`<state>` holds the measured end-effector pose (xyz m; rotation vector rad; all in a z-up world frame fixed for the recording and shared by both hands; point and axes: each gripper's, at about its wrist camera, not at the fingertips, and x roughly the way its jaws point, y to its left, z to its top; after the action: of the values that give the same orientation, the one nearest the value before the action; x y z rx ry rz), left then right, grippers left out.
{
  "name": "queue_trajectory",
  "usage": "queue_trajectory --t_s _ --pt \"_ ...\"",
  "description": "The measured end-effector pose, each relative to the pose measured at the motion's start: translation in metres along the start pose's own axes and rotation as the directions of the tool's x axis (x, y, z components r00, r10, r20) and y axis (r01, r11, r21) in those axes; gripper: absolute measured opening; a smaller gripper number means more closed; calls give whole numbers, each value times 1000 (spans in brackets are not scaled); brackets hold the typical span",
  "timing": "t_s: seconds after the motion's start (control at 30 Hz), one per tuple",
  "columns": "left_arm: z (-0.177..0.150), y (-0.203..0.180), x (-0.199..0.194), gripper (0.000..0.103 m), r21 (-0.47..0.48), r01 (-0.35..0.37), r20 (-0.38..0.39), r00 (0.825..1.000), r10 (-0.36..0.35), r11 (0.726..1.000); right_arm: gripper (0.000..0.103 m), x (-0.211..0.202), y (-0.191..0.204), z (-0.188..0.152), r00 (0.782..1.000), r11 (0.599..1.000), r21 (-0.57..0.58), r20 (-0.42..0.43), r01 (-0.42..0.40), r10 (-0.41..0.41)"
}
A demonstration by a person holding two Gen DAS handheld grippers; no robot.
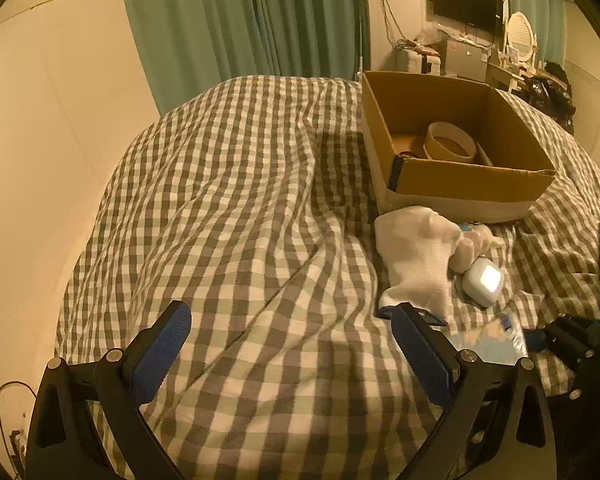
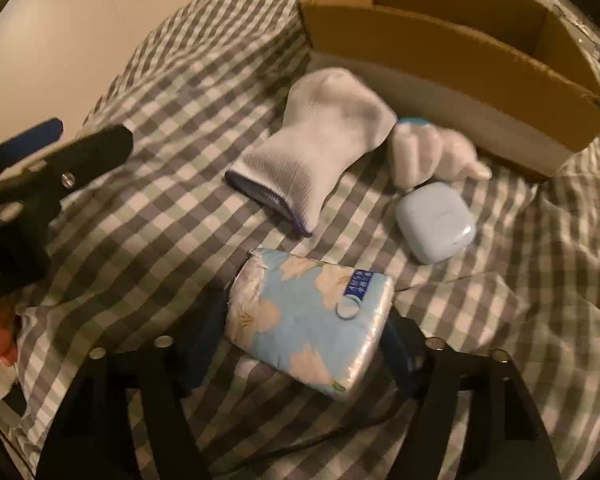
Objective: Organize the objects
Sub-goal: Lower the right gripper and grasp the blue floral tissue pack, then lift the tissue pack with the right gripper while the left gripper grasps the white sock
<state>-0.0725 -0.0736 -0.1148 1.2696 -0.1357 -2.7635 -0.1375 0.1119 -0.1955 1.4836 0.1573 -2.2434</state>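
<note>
A light-blue tissue pack with a flower print lies on the checked quilt. My right gripper is shut on it, a finger pressed against each side. Beyond it lie a white sock with a dark cuff, a pale earbud case and a crumpled translucent glove. In the left wrist view, my left gripper hangs open over bare quilt, with the sock and the case to its right. The open cardboard box holds a round tan ring.
The box stands just behind the sock and glove. A cream wall and green curtains border the bed at left and rear. A desk with a monitor and a mirror stands far right.
</note>
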Motion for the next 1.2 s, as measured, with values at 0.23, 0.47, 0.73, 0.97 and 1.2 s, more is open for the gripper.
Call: queue_trajectory --t_s 0.23,0.47,0.73,0.97,1.2 --pt "11 -26 2 103 28 36 -9 999 -35 999 63 -55 -33 11 983 994 32 145 108 -112" --pt "31 -75 37 103 111 80 -37 996 -76 991 63 -81 -73 26 947 969 69 205 237 -246" --pt "27 -101 82 89 156 97 -109 991 -81 983 63 -57 -88 27 955 972 87 185 220 -233" --pt "26 -100 104 46 134 127 -191 976 -100 983 63 -50 -86 24 961 978 76 184 194 -205" --pt "16 -97 67 42 154 118 -117 988 -100 981 63 -57 -87 18 957 977 100 207 187 -204"
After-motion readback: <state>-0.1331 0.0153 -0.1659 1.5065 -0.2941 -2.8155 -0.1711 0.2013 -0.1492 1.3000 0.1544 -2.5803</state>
